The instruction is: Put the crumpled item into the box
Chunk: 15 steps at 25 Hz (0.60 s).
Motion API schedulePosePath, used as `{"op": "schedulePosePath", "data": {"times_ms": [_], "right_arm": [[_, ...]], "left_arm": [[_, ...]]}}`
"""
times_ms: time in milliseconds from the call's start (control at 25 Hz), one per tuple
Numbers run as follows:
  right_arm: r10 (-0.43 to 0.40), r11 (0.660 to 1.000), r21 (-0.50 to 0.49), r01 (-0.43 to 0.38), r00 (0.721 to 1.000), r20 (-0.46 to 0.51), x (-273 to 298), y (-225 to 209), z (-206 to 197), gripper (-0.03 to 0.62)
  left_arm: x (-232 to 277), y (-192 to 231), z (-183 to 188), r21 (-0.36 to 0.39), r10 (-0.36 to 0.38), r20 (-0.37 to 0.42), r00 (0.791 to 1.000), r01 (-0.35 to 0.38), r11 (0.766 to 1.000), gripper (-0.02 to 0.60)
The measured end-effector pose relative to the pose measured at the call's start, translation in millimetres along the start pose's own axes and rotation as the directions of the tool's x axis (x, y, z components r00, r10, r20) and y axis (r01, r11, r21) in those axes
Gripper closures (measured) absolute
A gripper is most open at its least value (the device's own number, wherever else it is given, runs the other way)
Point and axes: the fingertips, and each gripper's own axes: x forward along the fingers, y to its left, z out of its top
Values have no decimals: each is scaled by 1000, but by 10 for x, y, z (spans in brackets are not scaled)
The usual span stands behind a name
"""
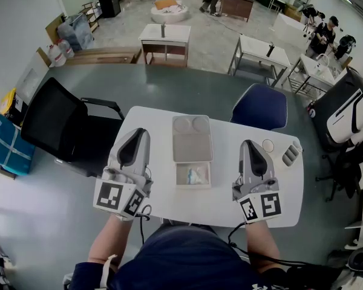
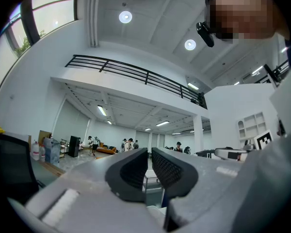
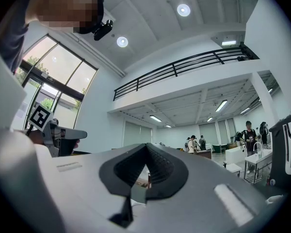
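An open box lies in the middle of the white table (image 1: 224, 192), with its flat grey lid (image 1: 192, 139) folded back on the far side. The crumpled item (image 1: 196, 174), pale and whitish, sits inside the box tray (image 1: 181, 183). My left gripper (image 1: 137, 133) is to the left of the box and my right gripper (image 1: 249, 144) to its right, both low over the table and apart from the box. The left gripper's (image 2: 149, 152) jaws stand together with nothing between them. The right gripper's (image 3: 146, 147) tips touch and hold nothing. Both gripper views look up at the hall, not at the box.
A small round white object (image 1: 267, 145) and a grey slotted piece (image 1: 290, 154) lie at the table's right end. A black chair (image 1: 60, 125) stands at the left, a blue chair (image 1: 261, 106) behind the table. People and other tables are far back.
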Motion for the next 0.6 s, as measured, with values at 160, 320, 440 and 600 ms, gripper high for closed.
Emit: {"op": "schedulePosePath", "data": {"times_ms": [160,320,440,600], "right_arm": [[-2,1000,3,2,1000,3,7,-9,4,592],[-2,1000,4,2,1000,0,-1,-11,-8,592],[-2,1000,4,2,1000,-3,9,-12,-13,592],[-3,1000,2,3,1000,-5,12,5,-23,592]], "left_arm": [[15,-1,-2,1,-1,-2,1000,1,1000,551],[9,-3,-26,0,0,-9,1000,0,1000,551],[22,0,-34,-2,-2,-11,1000,2,1000,551],[12,16,-39,-3,-4,-10,1000,4,1000,551]]}}
